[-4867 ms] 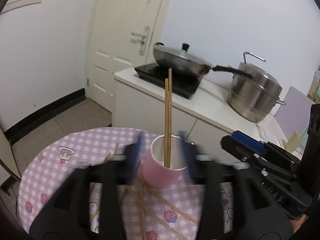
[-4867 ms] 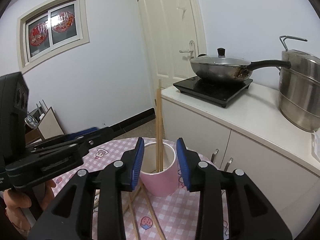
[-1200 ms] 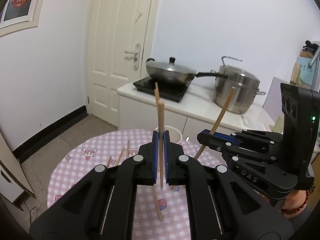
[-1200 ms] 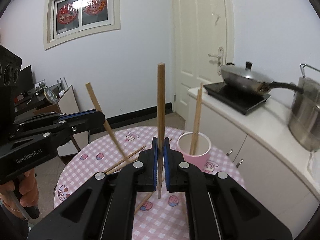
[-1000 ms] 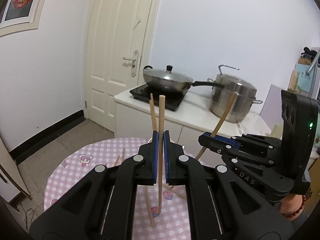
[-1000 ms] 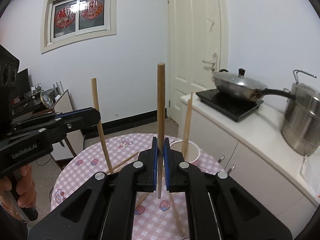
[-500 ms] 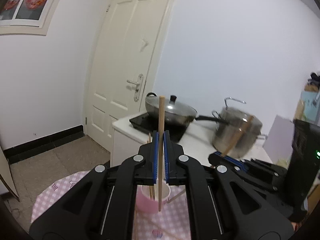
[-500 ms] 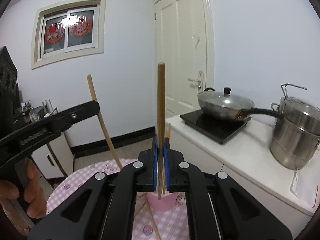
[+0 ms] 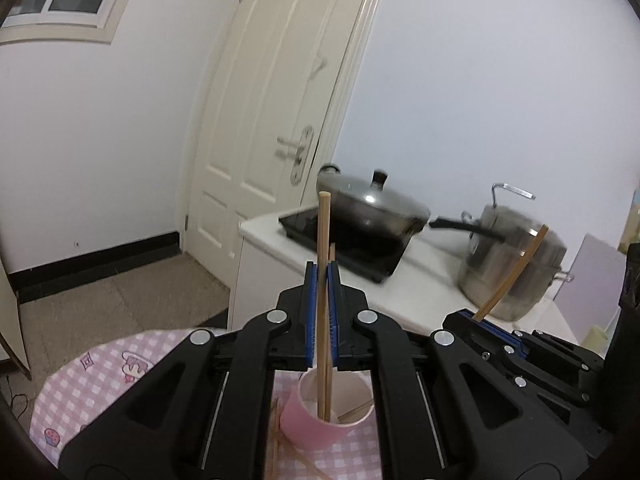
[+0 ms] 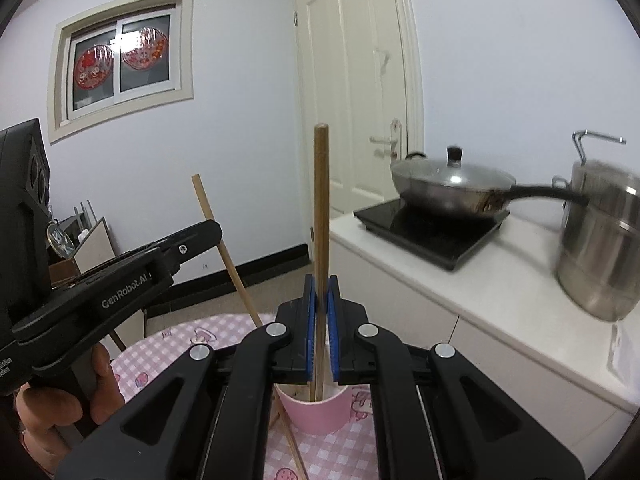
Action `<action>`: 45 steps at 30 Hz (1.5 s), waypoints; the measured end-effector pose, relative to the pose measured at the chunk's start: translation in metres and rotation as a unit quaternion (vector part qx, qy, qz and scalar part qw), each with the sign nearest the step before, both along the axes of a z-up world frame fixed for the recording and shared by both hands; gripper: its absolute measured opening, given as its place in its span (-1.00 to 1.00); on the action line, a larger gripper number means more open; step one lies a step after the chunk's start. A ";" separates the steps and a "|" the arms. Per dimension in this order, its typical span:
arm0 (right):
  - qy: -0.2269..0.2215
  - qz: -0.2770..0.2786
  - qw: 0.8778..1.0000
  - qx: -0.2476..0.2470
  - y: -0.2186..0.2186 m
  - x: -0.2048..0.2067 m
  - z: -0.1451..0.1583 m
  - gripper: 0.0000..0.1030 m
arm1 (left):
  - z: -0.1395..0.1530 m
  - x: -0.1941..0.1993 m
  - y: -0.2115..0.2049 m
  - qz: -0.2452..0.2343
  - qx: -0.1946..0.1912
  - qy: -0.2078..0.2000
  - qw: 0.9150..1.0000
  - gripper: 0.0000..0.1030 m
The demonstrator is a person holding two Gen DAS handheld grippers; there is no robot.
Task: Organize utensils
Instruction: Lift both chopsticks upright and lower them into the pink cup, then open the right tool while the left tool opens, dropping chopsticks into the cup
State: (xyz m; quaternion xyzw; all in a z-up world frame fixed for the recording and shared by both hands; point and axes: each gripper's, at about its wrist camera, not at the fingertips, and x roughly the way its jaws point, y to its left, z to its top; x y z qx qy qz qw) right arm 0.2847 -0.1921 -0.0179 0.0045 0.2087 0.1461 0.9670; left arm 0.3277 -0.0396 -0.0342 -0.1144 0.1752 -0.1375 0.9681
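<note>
Both pairs of jaws are pressed together, each one pinching a single wooden chopstick. At the left of the right-wrist view, the left gripper (image 10: 218, 234) holds its chopstick (image 10: 226, 254) tilted, and the low end goes toward the pink checked table (image 10: 188, 338). In the centre of the same view, the right gripper (image 10: 321, 316) holds its own chopstick (image 10: 321, 216) upright, with the low end just inside the pink cup (image 10: 318, 414) at the bottom centre. More chopsticks (image 10: 292, 436) lie loose on the table beside the cup.

The risks, as I judge them: the cup looks light, so a sideways push from a chopstick on its rim can tip it. If the jaws release too high, the stick can bounce and fall out. Two sticks coming down together can also cross and block each other. At the right of the frame, the wok (image 10: 452, 186) and steel pot (image 10: 600, 240) stand well apart from this work.
</note>
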 end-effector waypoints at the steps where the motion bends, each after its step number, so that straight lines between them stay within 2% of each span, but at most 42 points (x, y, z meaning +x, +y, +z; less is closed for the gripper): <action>1: 0.005 0.000 1.000 0.002 0.000 0.001 -0.004 -0.92 | -0.004 0.001 0.000 0.001 0.001 0.003 1.000 -0.89; 11: 0.037 -0.006 0.999 0.015 -0.006 0.007 -0.029 -0.91 | -0.039 0.011 0.002 -0.002 0.019 0.044 0.999 -0.89; 22: 0.059 -0.009 0.998 0.007 -0.006 0.017 -0.041 -0.90 | -0.044 0.010 0.001 -0.006 0.038 0.062 0.997 -0.88; 30: 0.065 -0.021 0.998 0.004 -0.008 0.014 -0.043 -0.83 | -0.048 0.011 0.001 -0.027 0.038 0.093 0.995 -0.87; 34: 0.062 -0.023 0.998 0.004 -0.008 0.010 -0.039 -0.69 | -0.046 0.008 0.002 -0.036 0.033 0.102 0.994 -0.87; 36: 0.059 -0.024 0.998 0.004 -0.008 0.007 -0.035 -0.53 | -0.043 0.004 0.001 -0.037 0.037 0.101 0.993 -0.87; 45: 0.043 -0.025 0.999 0.006 -0.008 -0.013 -0.019 -0.37 | -0.024 -0.021 -0.003 -0.052 0.056 0.087 0.993 -0.87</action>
